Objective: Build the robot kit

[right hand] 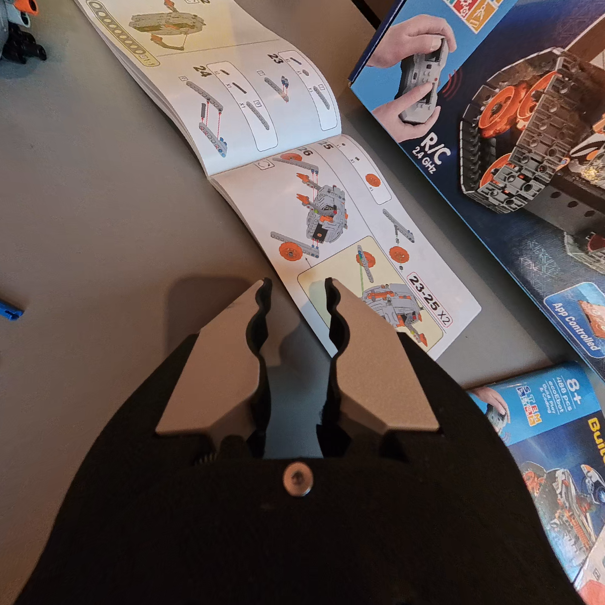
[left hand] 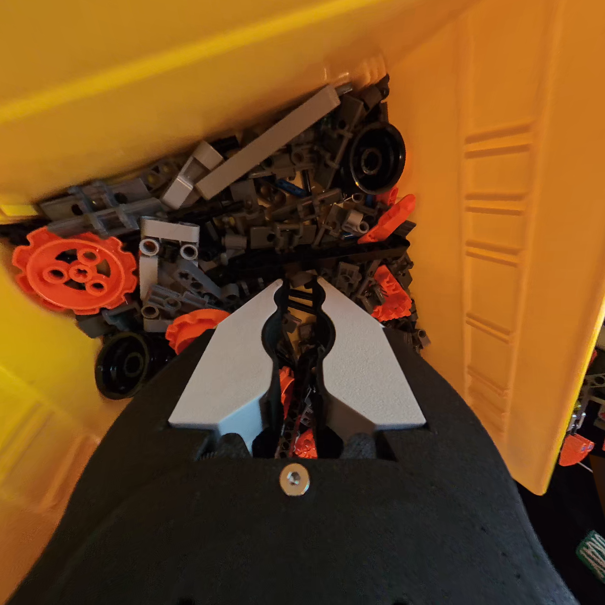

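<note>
While my left tool (left hand: 300,283) is sunk inside the yellow bin (left hand: 163,82), its tips stand narrowly apart over the heap of building parts. A black ladder-like piece (left hand: 302,297) spans the gap between them. Whether the tool pinches it or only straddles it, I cannot tell. Just beyond the tips a long black beam (left hand: 343,252) lies crosswise. A toothed orange wheel (left hand: 73,270) sits at the far left of the heap, a black hub (left hand: 376,158) far right against the bin wall, and a long grey beam (left hand: 271,144) leans along the far wall.

My right tool (right hand: 298,284) is moderately wide and holds nothing. It hangs over the grey worktop (right hand: 98,229), with its right finger above the near corner of the open instruction booklet (right hand: 262,108).

Only the left view shows the bin and its loose parts. Only the right view shows the booklet, the blue printed box (right hand: 491,131) to its right, and a small blue pin (right hand: 9,311) at the left edge. Neither view shows the other tool.
</note>
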`<state>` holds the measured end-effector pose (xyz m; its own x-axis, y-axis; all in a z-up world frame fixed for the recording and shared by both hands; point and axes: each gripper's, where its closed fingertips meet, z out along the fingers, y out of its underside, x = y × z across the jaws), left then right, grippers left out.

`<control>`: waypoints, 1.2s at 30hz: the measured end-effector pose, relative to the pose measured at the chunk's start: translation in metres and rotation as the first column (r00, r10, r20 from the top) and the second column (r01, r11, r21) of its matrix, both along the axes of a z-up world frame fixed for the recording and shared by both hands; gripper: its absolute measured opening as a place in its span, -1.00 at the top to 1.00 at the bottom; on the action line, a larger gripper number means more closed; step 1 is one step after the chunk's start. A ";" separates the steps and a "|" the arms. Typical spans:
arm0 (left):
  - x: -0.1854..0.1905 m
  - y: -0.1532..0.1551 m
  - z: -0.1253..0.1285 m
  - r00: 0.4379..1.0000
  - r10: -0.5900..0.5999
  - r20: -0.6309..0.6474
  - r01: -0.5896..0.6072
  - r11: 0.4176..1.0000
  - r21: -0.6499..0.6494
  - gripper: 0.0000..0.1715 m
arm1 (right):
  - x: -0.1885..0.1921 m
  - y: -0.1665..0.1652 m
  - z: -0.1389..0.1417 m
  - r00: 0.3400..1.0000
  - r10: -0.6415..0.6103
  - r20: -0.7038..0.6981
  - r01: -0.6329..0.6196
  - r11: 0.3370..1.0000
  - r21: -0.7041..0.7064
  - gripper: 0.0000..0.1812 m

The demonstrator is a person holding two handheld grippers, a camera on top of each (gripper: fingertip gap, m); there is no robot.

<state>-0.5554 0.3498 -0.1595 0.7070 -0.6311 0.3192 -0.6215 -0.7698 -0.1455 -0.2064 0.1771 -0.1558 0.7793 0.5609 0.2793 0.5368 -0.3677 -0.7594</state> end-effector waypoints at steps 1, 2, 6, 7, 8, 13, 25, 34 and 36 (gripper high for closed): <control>0.000 0.000 0.000 1.000 0.013 0.010 -0.013 1.000 -0.008 0.86 | 0.000 0.000 0.000 1.000 0.000 0.001 0.000 1.000 0.000 0.64; 0.001 0.000 0.001 1.000 0.023 0.015 -0.022 1.000 -0.015 0.86 | 0.000 0.000 0.000 1.000 0.000 0.001 0.000 1.000 0.000 0.64; 0.000 0.001 -0.002 0.999 0.041 -0.016 -0.041 0.999 -0.012 0.85 | 0.000 0.000 0.000 1.000 0.002 0.003 -0.002 1.000 0.000 0.64; 0.001 0.001 -0.002 0.999 0.048 -0.026 -0.048 0.999 -0.010 0.84 | 0.000 0.000 0.000 1.000 0.002 0.002 -0.002 1.000 0.000 0.64; 0.001 0.001 -0.003 0.998 0.054 -0.040 -0.054 0.999 -0.008 0.87 | 0.000 0.000 0.000 1.000 0.002 0.002 -0.002 1.000 -0.001 0.64; 0.000 0.002 -0.005 0.993 0.035 -0.110 -0.031 0.999 0.036 0.91 | -0.001 -0.001 0.000 1.000 0.003 0.003 -0.003 1.000 0.000 0.64; -0.010 -0.004 0.016 0.995 0.046 -0.084 -0.041 0.998 0.052 0.91 | 0.000 0.000 0.000 1.000 0.003 -0.003 -0.003 1.000 -0.004 0.64; 0.019 -0.016 0.104 0.992 -0.018 0.126 -0.022 0.950 0.310 0.92 | -0.008 -0.004 0.001 0.998 0.040 0.044 -0.040 0.999 0.000 0.63; 0.034 -0.029 0.128 0.980 -0.080 0.181 0.006 0.927 0.375 0.91 | -0.013 -0.005 0.007 0.996 0.057 0.066 -0.059 0.998 0.023 0.63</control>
